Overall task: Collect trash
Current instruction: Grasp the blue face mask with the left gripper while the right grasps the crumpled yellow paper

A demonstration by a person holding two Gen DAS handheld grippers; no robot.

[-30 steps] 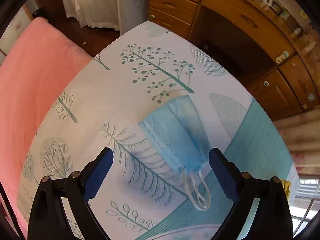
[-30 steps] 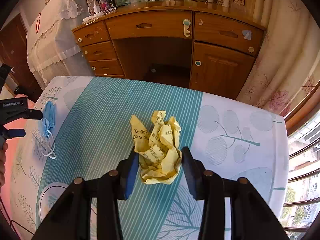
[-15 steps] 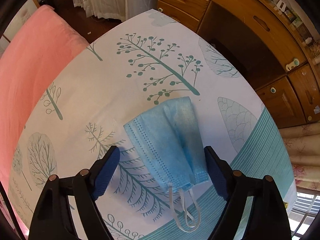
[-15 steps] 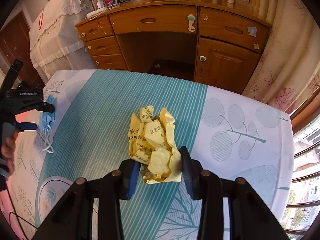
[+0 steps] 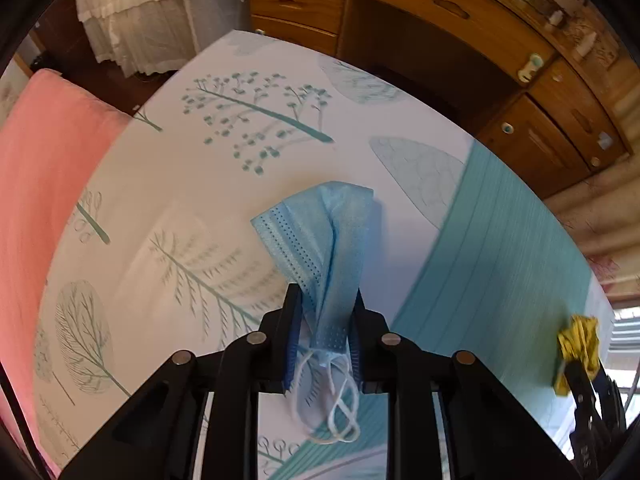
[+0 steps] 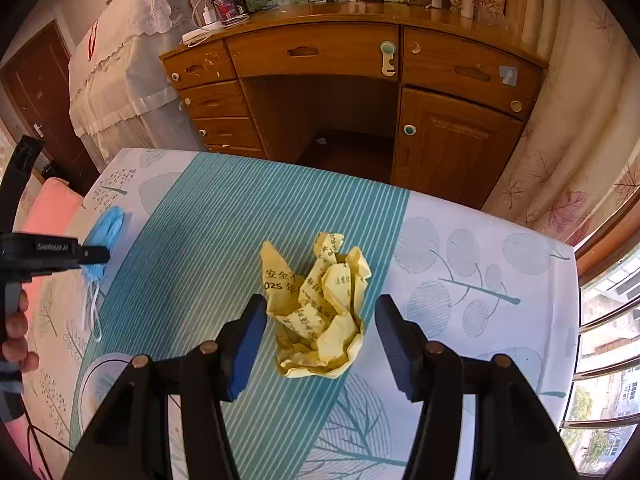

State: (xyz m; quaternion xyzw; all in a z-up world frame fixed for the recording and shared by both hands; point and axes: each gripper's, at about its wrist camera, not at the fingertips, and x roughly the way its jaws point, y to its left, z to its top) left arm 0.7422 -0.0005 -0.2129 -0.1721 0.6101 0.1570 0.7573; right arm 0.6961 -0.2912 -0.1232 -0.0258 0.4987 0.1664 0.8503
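The mask sat pinched in the left gripper, loops dangling, near the bed's left edge. The paper wad, printed "025", lay mid-bed between the right gripper's spread fingers, untouched. Only the right view showed the desk front and the "GenRobot.AI" label.

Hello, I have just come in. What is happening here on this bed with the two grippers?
A person is collecting trash from a bed covered with a tree-patterned sheet. The left gripper is shut on a blue pleated face mask, whose white ear loops hang below the fingers. The right gripper is open, its fingers on either side of a crumpled yellow paper with black print, which lies on the sheet's teal striped band, not yet gripped.
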